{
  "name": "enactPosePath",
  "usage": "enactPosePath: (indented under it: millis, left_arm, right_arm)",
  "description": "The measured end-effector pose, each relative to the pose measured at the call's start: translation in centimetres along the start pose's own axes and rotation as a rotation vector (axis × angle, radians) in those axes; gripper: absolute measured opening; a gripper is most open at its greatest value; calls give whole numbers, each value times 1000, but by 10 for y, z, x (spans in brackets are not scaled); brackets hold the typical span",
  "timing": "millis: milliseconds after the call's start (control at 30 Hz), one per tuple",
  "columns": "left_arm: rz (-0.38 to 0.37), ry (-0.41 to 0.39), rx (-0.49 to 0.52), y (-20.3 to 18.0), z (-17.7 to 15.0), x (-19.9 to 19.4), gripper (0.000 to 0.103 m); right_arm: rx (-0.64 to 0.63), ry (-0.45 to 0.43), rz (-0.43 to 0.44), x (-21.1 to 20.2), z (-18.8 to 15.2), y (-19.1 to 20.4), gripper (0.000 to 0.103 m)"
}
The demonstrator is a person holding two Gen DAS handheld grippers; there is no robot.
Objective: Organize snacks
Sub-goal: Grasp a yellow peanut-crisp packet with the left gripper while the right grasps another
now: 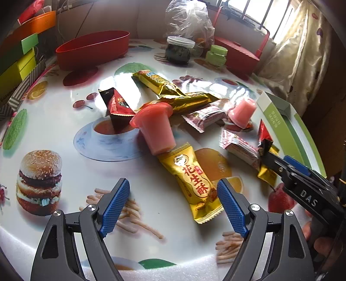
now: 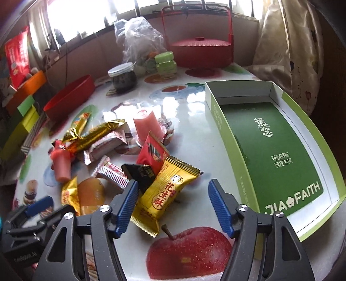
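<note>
A heap of snacks lies on the picture-printed tablecloth. My left gripper (image 1: pixel 173 205) is open, and the near end of a gold peanut-crisp packet (image 1: pixel 190 181) lies on the cloth between its blue pads (image 1: pixel 116 207). A pink jelly cup (image 1: pixel 155 127) lies tipped just beyond, with a second cup (image 1: pixel 243 112) farther right. My right gripper (image 2: pixel 174 205) is open around another gold packet (image 2: pixel 164 194). That packet leans against the left pad (image 2: pixel 127 205) and stands apart from the right one. A red triangular packet (image 2: pixel 151 153) and a black one (image 2: pixel 140 173) rest on it.
An open green box (image 2: pixel 218 121) lies at the right by the table edge. At the back stand a red oval bowl (image 1: pixel 93 49), a white-lidded jar (image 1: pixel 179 50), a green jar (image 1: pixel 216 55), a plastic bag (image 1: pixel 188 19) and a red handled basket (image 2: pixel 199 51). Coloured boxes (image 1: pixel 17 64) line the left.
</note>
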State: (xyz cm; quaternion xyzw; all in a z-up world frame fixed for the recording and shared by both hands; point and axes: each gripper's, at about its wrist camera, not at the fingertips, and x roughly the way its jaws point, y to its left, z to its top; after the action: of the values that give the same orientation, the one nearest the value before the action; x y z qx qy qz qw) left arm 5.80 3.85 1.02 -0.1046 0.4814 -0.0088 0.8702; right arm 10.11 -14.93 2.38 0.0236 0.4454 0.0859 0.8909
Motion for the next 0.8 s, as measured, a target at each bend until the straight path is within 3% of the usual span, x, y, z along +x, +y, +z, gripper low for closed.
enactPosePath:
  millis: [400, 533, 600, 667, 800]
  left_arm:
    - [20, -15, 14, 4, -2, -1, 82]
    - [16, -18, 29, 4, -2, -2, 74]
    - [4, -21, 32, 3, -3, -4, 63]
    - [-22, -19, 39, 2, -3, -5, 51]
    - [-25, -21, 50, -1, -3, -7, 47]
  right_arm:
    - [-31, 9, -59, -4, -11, -4, 50]
    - [-45, 7, -75, -4, -12, -3, 43]
    - [-38, 4, -79, -5, -11, -5, 33]
    - [-32, 3, -85, -6, -11, -7, 30]
    - [-32, 3, -83, -9, -14, -8, 27]
